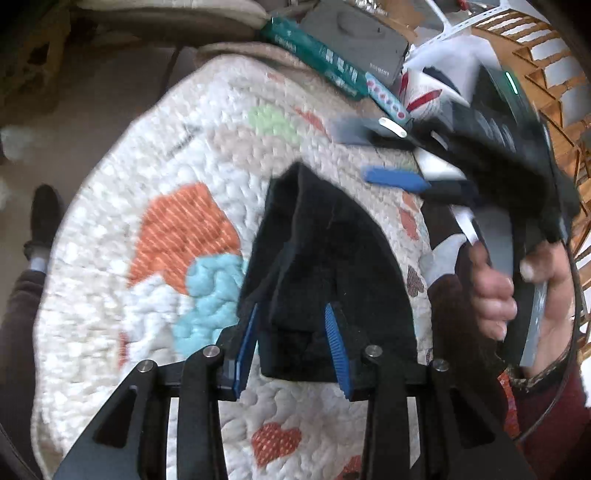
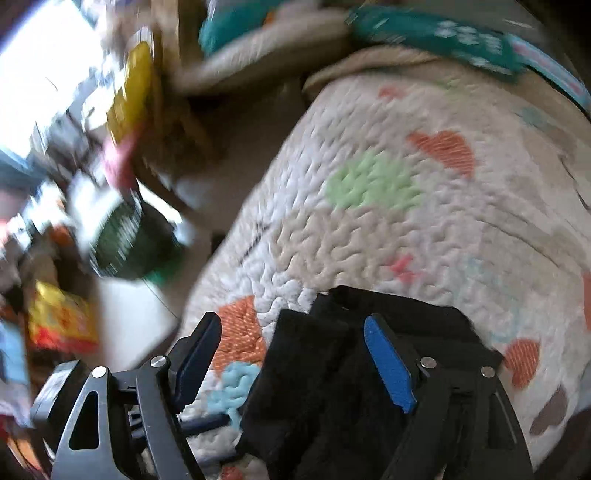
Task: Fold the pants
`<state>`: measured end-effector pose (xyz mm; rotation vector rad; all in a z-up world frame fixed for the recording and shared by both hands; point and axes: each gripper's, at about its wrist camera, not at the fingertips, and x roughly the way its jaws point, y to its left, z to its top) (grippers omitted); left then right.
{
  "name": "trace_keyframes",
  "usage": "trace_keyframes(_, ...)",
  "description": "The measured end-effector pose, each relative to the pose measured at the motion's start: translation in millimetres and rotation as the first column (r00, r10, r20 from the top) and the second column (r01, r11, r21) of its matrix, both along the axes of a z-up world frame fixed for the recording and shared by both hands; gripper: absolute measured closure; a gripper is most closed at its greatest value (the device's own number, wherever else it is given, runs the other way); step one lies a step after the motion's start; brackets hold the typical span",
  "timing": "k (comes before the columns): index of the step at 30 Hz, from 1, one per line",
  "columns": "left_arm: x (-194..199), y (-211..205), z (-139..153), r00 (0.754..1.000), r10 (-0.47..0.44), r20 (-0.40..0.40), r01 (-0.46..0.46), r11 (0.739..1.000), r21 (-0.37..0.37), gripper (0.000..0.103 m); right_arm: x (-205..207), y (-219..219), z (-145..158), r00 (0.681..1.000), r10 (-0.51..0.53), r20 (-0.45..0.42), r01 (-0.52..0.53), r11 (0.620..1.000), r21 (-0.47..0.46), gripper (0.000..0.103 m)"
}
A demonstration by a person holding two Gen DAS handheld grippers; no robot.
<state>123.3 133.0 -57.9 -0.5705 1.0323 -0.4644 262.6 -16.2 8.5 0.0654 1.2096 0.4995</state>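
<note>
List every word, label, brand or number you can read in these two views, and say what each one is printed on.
No text reads for certain.
Teal box at the quilt's far edge: white lettering, blurred.
Grey case behind it: a small light word near its corner, too small to read.
White quilt with coloured hearts: a short dark mark, illegible.
Yellow packet and dark green tub in the right wrist view: print smeared by motion.
Folded black pants: no label showing.

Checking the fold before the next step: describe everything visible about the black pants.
The black pants look like soft, fleecy dark fabric, already folded into a compact, layered bundle with a rounded outline. They lie on the quilted heart-pattern blanket. The left gripper stands open with its blue pads either side of the near end; whether they touch is unclear. The right gripper, also open, hangs over them. Waistband and legs cannot be told apart.
</note>
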Motion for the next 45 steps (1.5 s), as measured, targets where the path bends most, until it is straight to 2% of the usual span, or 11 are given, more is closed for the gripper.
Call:
trace_keyframes(4, 0.9, 1.5, 27.3, 0.999, 0.009, 0.049, -0.009, 1.000, 0.003, 0.064, -38.9, -63.7, 13.6, 0.987, -0.133, 0.085, 0.129, 0.990, 0.048, 0.019)
trace_keyframes(7, 13.5, -17.2, 38.7, 0.998, -0.002, 0.068, -0.004, 0.996, 0.087, 0.063, -67.2, -94.8, -0.5, 0.979, -0.183, 0.093, 0.182, 0.983, 0.011, 0.019)
trace_keyframes(10, 26.7, -33.6, 30.1, 0.999, -0.006, 0.051, -0.003, 0.987, 0.158, 0.062, -100.8, -106.0, -30.9, 0.976, -0.200, 0.083, 0.206, 0.976, -0.071, 0.019)
trace_keyframes(14, 47.9, -47.6, -5.2, 0.999, 0.021, -0.044, -0.011, 0.978, 0.210, 0.062, -132.1, -121.0, -57.3, 0.976, -0.213, 0.054, 0.216, 0.974, -0.074, 0.019)
trace_keyframes(17, 56.8, -50.0, -28.9, 0.993, 0.039, -0.110, -0.019, 0.984, 0.177, 0.061, -136.1, -136.1, -68.5, 0.971, -0.234, 0.044, 0.237, 0.970, -0.056, 0.018)
trace_keyframes(22, 61.3, -43.4, -38.2, 0.993, 0.029, -0.118, -0.014, 0.992, 0.128, 0.055, -135.3, -147.3, -81.4, 0.966, -0.260, 0.004, 0.260, 0.965, -0.022, 0.012)
trace_keyframes(26, 64.3, -42.7, -29.4, 0.992, 0.003, -0.123, 0.011, 0.993, 0.115, 0.055, -138.0, -151.6, -85.1, 0.959, -0.284, -0.010, 0.284, 0.959, 0.002, 0.010)
trace_keyframes(32, 73.1, -35.2, -9.0, 0.998, 0.004, -0.070, -0.004, 1.000, -0.001, 0.047, -132.7, -150.0, -64.3, 0.959, -0.274, 0.068, 0.271, 0.961, 0.053, 0.010)
trace_keyframes(36, 78.8, -42.6, -5.2, 0.998, 0.024, -0.060, -0.017, 0.993, 0.114, 0.047, -126.3, -145.2, -62.1, 0.962, -0.263, 0.077, 0.260, 0.965, 0.048, 0.010)
trace_keyframes(40, 65.7, -55.8, 10.3, 0.999, 0.035, 0.002, -0.034, 0.963, 0.268, 0.047, -128.9, -147.2, -68.0, 0.958, -0.277, 0.070, 0.274, 0.960, 0.057, 0.010)
trace_keyframes(45, 33.2, -70.4, 29.3, 0.994, 0.061, 0.087, -0.097, 0.861, 0.500, 0.047, -131.9, -153.1, -67.9, 0.947, -0.311, 0.082, 0.306, 0.950, 0.065, 0.010)
